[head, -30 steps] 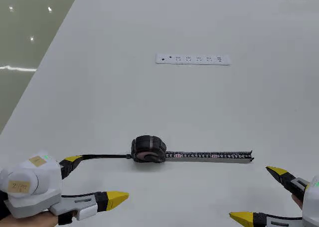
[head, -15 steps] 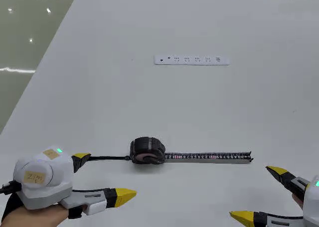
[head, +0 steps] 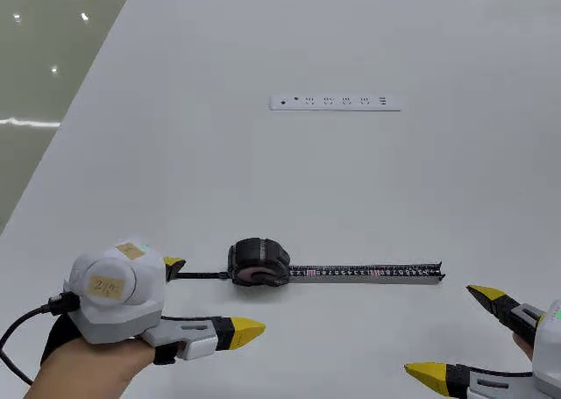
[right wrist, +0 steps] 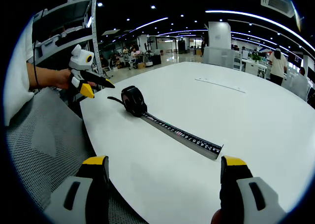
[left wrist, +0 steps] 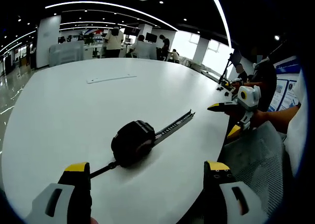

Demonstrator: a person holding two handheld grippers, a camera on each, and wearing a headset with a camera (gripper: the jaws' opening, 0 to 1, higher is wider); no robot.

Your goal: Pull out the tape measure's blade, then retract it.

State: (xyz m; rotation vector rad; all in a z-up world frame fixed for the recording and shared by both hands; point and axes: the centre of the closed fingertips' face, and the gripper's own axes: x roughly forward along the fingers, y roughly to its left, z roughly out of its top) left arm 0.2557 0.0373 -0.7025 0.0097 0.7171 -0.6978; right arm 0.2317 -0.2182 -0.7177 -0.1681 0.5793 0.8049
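Jaws on both grippers spread wide, nothing between them. White table carries everything. The tape measure sits near the person's edge of it, and its case is the landmark here.

Left gripper, held in a hand, hovers left of the case and nearer the person. Its yellow tips point toward the case and are apart from it. In the left gripper view the case sits ahead between the two jaws, with a gap.

Right gripper is well to the right of the case, past the blade's end and nearer the person, not touching it.

White power strip lies flat well beyond the case on the far side, roughly parallel to the blade.

Blade is pulled out from the case to the right, straight and flat on the table, with its markings facing up.

The case is black and rounded, and a pinkish round face is turned toward the person.

Thin black strap trails left from the case toward the left gripper's upper tip. Cannot tell whether they touch.
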